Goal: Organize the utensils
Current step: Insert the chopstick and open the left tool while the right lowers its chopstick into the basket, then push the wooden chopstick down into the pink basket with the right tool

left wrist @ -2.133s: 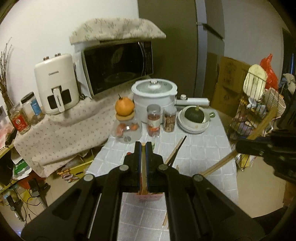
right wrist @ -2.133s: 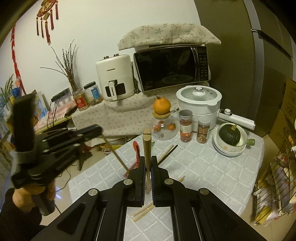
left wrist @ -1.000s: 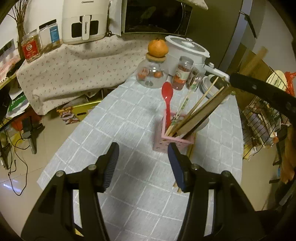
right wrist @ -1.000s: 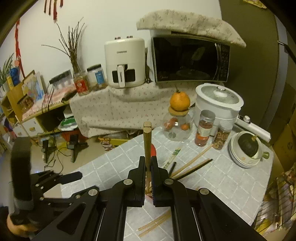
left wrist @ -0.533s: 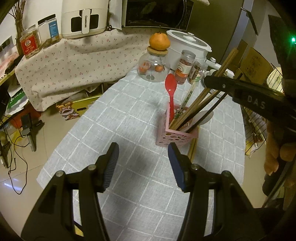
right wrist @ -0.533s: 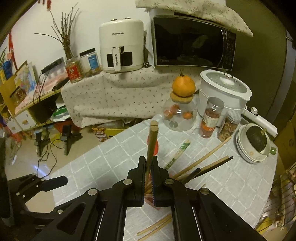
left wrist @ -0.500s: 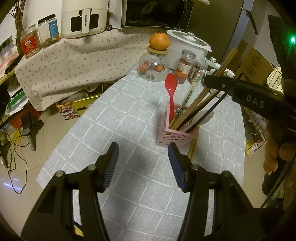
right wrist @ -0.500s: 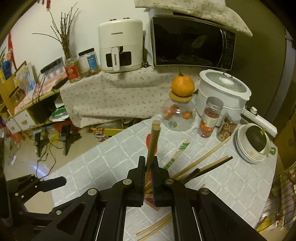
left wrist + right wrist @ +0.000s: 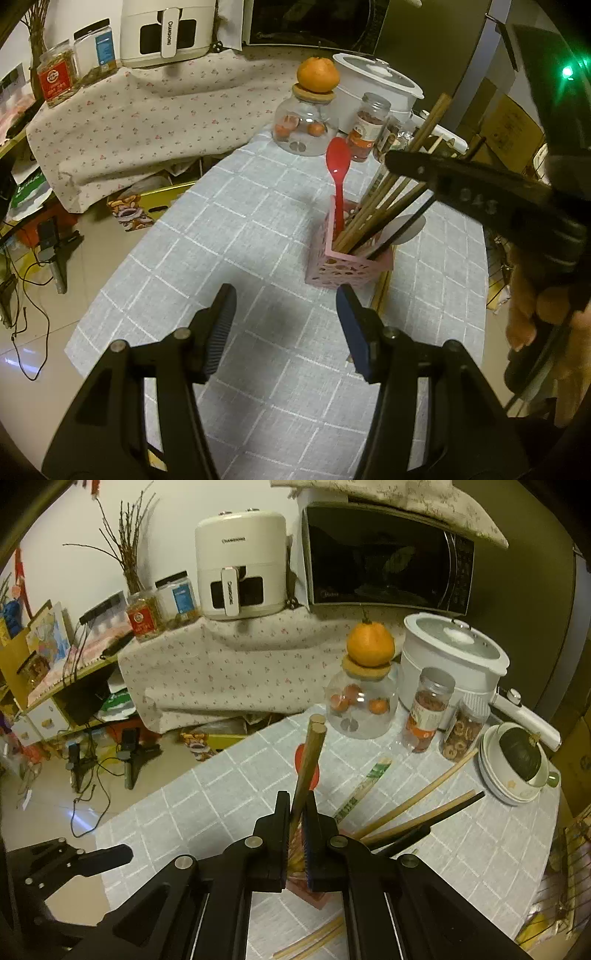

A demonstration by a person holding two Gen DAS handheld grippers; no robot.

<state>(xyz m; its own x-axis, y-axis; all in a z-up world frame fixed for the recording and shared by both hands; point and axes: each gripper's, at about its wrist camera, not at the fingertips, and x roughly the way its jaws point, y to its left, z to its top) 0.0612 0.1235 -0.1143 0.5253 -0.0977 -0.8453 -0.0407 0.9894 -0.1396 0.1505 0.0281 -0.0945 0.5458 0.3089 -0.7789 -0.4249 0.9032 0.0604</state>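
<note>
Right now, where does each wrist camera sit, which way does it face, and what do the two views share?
Left wrist view: sits on the left gripper, looking down over its open jaws at the pink utensil holder with its red spoon; the right gripper and the hand holding it show at right.
Right wrist view: sits on the right gripper, jaws shut on wooden chopsticks over the holder; the left gripper shows lower left.
Shared: checked tablecloth, orange on glass jar, white pot.
</note>
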